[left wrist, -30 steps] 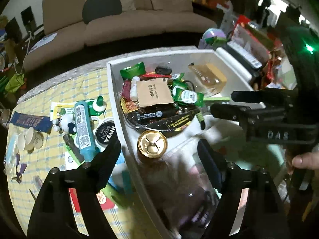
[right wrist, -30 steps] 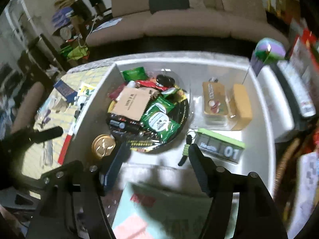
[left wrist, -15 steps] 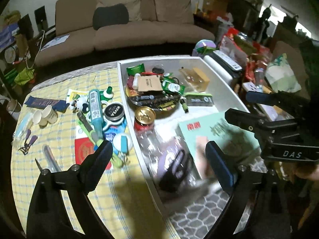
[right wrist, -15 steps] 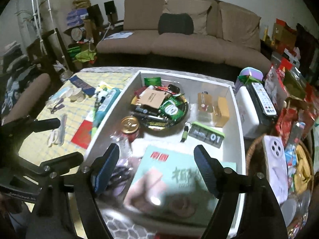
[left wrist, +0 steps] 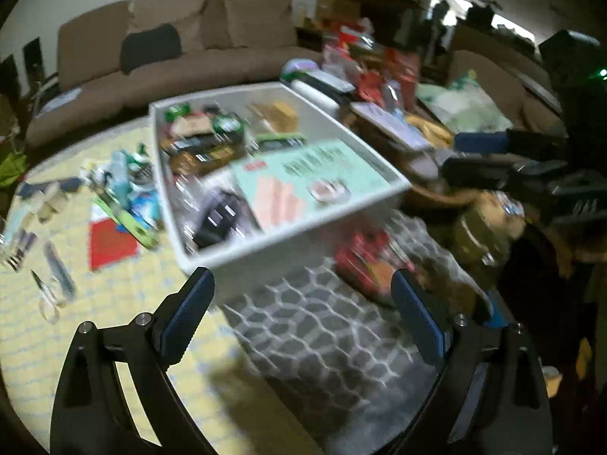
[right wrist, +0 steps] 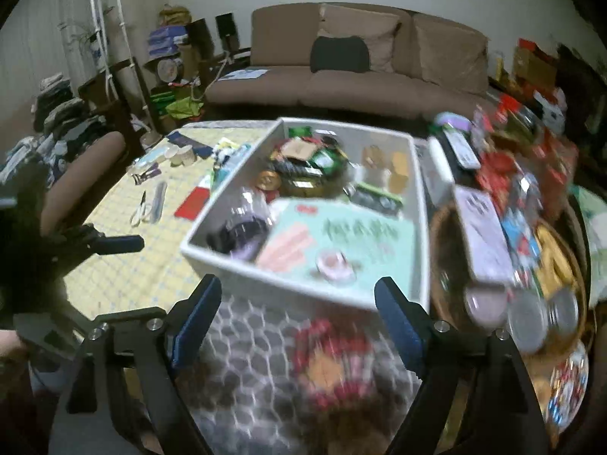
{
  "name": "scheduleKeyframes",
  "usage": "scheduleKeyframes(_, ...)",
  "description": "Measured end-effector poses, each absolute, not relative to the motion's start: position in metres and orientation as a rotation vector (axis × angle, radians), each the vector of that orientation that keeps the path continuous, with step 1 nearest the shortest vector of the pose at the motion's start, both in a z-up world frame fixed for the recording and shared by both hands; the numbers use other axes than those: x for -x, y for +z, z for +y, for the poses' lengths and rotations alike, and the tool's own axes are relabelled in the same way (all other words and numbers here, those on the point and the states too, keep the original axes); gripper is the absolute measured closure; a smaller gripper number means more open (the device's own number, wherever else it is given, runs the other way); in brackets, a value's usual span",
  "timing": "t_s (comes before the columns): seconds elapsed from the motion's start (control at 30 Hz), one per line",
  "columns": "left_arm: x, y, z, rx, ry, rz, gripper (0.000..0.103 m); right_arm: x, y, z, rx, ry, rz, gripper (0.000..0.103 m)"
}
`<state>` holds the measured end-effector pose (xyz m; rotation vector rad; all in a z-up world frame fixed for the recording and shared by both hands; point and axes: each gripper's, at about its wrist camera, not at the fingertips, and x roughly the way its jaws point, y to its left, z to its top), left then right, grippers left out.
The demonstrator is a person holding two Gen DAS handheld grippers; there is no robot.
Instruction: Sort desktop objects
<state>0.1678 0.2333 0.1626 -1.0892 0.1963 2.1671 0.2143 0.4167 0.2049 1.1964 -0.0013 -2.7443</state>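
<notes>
A white bin (left wrist: 303, 239) (right wrist: 242, 269) sits on the table, filled with snack packets, a gold-lidded can (right wrist: 268, 179), a dark pouch and a mint-green booklet (left wrist: 315, 174) (right wrist: 341, 239). Loose items lie left of it on the yellow checked cloth (left wrist: 57, 333): a red card (left wrist: 110, 242), tubes, scissors (right wrist: 142, 208). My left gripper (left wrist: 301, 311) is open and empty, held back from the bin's near wall. My right gripper (right wrist: 297, 316) is open and empty, also in front of the bin. Both views are blurred.
A grey honeycomb mat (left wrist: 334, 345) lies in front of the bin with a red snack bag (right wrist: 334, 360) on it. A wicker basket (right wrist: 447, 265) of jars and packets stands right of the bin. A brown sofa (right wrist: 360, 72) is behind the table.
Both grippers have pulled back and up from over the bin's contents to in front of its near wall. Both stay open and empty. The bin's contents look unchanged.
</notes>
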Motion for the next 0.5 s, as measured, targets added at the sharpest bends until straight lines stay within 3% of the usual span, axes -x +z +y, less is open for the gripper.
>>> scheduleKeyframes(0.27, -0.187, 0.101, 0.272, 1.179, 2.081, 0.124, 0.009, -0.282, 0.143, 0.463, -1.308, -2.756, -0.189, 0.015)
scheduleKeyframes(0.5, -0.178, 0.065, 0.316, 1.203, 2.054, 0.197, 0.009, -0.312, 0.086, 0.489, -1.458, -2.73, -0.25, 0.015)
